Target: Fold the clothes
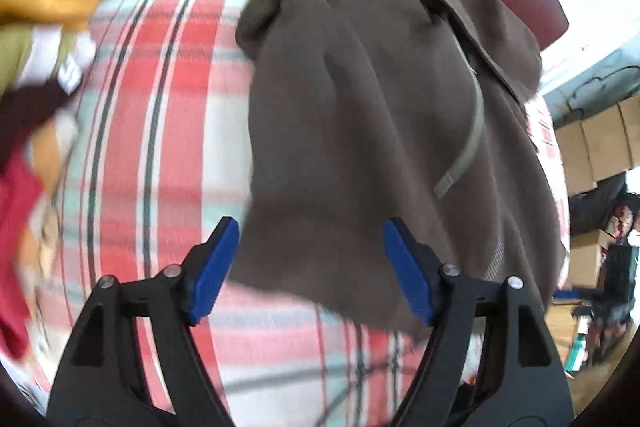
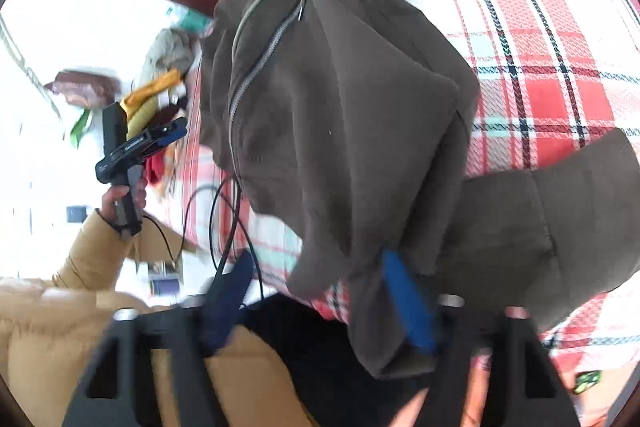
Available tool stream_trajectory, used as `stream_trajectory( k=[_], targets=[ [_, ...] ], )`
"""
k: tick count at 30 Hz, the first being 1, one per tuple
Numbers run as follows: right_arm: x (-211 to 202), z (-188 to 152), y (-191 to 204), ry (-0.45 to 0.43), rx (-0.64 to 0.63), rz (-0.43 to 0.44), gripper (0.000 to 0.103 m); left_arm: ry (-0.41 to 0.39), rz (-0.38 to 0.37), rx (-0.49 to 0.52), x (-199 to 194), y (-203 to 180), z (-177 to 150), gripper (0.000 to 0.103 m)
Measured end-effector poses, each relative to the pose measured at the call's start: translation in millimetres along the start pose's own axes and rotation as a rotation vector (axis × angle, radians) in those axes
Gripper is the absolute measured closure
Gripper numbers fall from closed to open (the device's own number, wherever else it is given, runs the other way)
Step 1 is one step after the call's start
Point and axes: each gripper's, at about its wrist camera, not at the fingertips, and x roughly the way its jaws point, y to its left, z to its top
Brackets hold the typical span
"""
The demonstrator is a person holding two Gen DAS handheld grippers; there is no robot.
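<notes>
While both grippers stand released, best smooth brown zip jacket (image 1: pixel 360 115) flat on plaid bedspread (image 1: pixel 168 115) before next regrasp; take hem corners, not bunched middle. Left gripper (image 1: pixel 308 267): jaws spread, holding nothing, jacket hem just ahead, below tips. Right gripper (image 2: pixel 320 299): jaws spread, jacket edge draped between, unpinched. Clothes pile (image 1: pixel 36 27) far left of left gripper.

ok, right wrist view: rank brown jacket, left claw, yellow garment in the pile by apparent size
1. brown jacket, by far the largest, fills the centre of the view.
2. left claw, held up at the left.
3. yellow garment, only a strip showing behind the claw.
2 and 3 look close; the garment is partly hidden, so unsure.
</notes>
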Motion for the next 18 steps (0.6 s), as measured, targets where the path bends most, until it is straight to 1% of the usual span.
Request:
stream_trajectory(
  k=[2,5,7,8,9,10,11,12,13,14,18],
  targets=[
    [2.2,-0.2,-9.7,-0.041,0.072,0.026,0.026,0.021,-0.014,0.002,13.9,3.5,15.3,0.026],
    [8.4,-2.8,-25.4,-0.115,0.205,0.098,0.023,0.067,-0.047,0.018,36.1,-0.2,30.9,0.026],
    [20.3,3.5,-24.0,-0.162,0.243,0.138,0.023,0.106,-0.088,0.051,49.9,-7.7,36.1,0.026],
    [24.7,7.1,-23.2,-0.185,0.245,0.158,0.022,0.118,-0.097,0.068,54.5,-11.0,37.1,0.027],
    [31.4,12.7,-20.7,-0.201,0.243,0.172,0.022,0.124,-0.111,0.077,56.3,-14.3,38.0,0.031],
    [38.4,19.2,-18.5,-0.207,0.240,0.181,0.023,0.128,-0.127,0.084,57.6,-17.6,38.9,0.048],
    [44.4,24.8,-15.0,-0.214,0.233,0.191,0.030,0.136,-0.162,0.071,56.1,-17.2,39.5,0.081],
    [48.1,29.8,-10.7,-0.220,0.217,0.197,0.051,0.146,-0.199,0.048,53.5,-16.0,38.7,0.090],
    [50.6,34.8,-6.7,-0.224,0.195,0.199,0.067,0.151,-0.236,0.046,48.2,-18.1,35.5,0.089],
    [53.6,39.9,-1.8,-0.213,0.179,0.200,0.092,0.155,-0.273,0.048,42.4,-20.9,31.8,0.091],
    [43.6,44.7,18.8,-0.154,0.100,0.194,0.093,0.180,-0.429,0.083,7.4,-38.6,2.8,0.093]
  ],
)
